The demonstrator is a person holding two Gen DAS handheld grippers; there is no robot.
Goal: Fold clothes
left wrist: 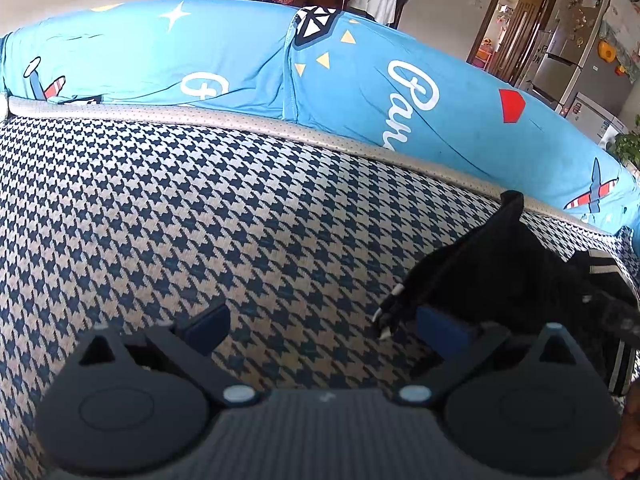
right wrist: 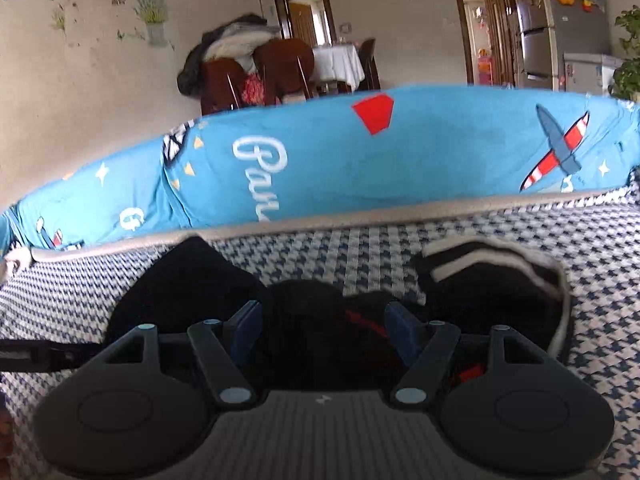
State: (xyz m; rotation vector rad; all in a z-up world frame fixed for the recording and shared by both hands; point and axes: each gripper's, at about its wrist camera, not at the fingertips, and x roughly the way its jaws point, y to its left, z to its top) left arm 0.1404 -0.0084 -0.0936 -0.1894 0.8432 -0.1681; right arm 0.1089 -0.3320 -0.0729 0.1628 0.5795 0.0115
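Both grippers sit lowest in their views, over a houndstooth sofa seat. The left gripper hangs released above bare cover, nothing between its blue pads, with a corded edge of the black garment just beside its right finger. The right gripper is also spread wide, its jaws apart over the middle of the garment and not pressing on it.

The folding looks barely begun: the dark cloth lies bunched in lumps on the seat near the blue printed backrest cover, with a white-striped band curled up at one side and no flat panel or clean crease showing.

Count: one crumpled garment as far as I can tell, two grippers, both empty.
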